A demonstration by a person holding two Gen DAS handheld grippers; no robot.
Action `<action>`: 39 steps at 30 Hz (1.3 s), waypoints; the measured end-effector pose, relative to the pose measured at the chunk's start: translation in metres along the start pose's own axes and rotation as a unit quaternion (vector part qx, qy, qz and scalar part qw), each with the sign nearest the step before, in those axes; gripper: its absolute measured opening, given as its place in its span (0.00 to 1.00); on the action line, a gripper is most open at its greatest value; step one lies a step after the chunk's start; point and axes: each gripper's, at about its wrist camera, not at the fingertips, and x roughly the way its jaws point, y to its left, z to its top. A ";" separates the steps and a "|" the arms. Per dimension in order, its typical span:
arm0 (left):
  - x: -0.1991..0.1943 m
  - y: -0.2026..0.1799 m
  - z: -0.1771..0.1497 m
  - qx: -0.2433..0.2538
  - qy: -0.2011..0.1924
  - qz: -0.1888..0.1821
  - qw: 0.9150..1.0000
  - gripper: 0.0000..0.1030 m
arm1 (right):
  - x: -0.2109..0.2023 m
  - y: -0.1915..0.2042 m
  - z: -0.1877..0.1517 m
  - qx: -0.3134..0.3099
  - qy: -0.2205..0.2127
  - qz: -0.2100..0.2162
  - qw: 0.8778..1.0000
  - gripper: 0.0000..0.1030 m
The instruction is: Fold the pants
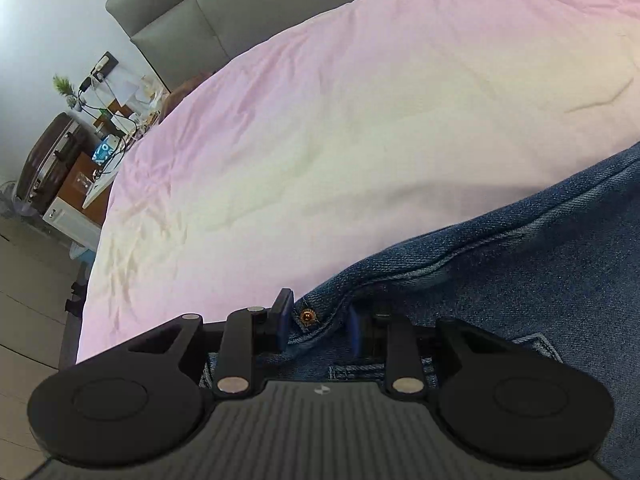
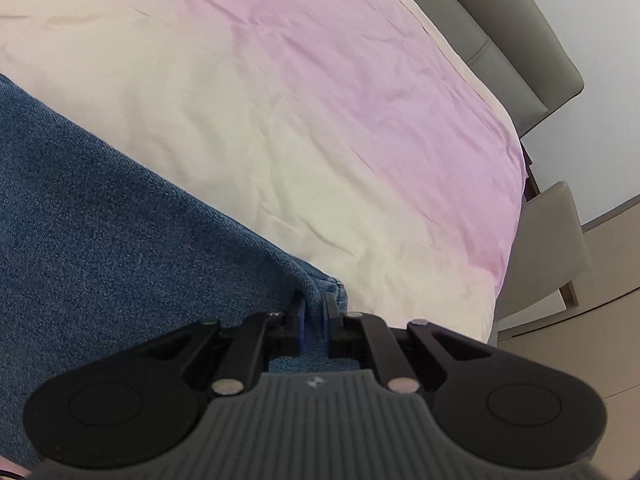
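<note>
Both claws grip the jeans (image 1: 540, 280), which lie on the pink-and-cream bedsheet (image 1: 320, 120). Left gripper (image 1: 320, 326) has its jaws part-spread, pinching the thick waistband corner just beside the copper rivet (image 1: 307, 315). Right gripper (image 2: 313, 316) is pressed tight on a hem corner of the denim (image 2: 120, 220). Judging from this, a fold is under way: the edges are in hand, but how many folds are done or left cannot be told.

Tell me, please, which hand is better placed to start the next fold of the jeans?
Probably right: the right tongs are shut on the jeans at a hem corner. The left tongs straddle the waistband, grip unclear.
</note>
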 end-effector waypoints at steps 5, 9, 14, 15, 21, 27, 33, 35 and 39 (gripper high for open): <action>0.032 -0.010 0.014 0.005 0.023 0.005 1.000 0.31 | 0.007 0.008 0.006 0.011 0.000 -0.010 1.000 0.01; 0.054 -0.016 0.013 0.003 0.041 0.000 0.999 0.32 | 0.028 0.005 0.011 0.008 0.009 -0.007 1.000 0.01; 0.058 -0.018 0.009 0.038 0.045 0.011 0.998 0.47 | 0.040 0.006 0.010 0.025 0.012 -0.003 1.000 0.16; 0.056 -0.017 0.009 0.045 0.043 0.017 0.998 0.59 | 0.039 0.004 0.009 0.032 0.009 -0.004 0.999 0.29; 0.026 0.020 0.001 -0.019 0.041 0.010 0.999 0.82 | 0.010 -0.011 -0.001 0.060 -0.009 -0.023 0.998 0.67; -0.018 0.065 -0.041 -0.120 0.047 -0.031 0.991 0.82 | -0.034 -0.041 -0.033 0.150 -0.008 0.005 0.989 0.71; -0.047 0.106 -0.104 -0.270 0.054 -0.087 0.957 0.82 | -0.073 -0.069 -0.094 0.284 0.004 0.071 0.956 0.72; -0.052 0.113 -0.127 -0.318 0.049 -0.109 0.940 0.82 | -0.082 -0.077 -0.121 0.340 0.009 0.092 0.936 0.72; -0.047 0.122 -0.168 -0.416 0.038 -0.148 0.896 0.82 | -0.085 -0.092 -0.173 0.444 0.012 0.123 0.887 0.72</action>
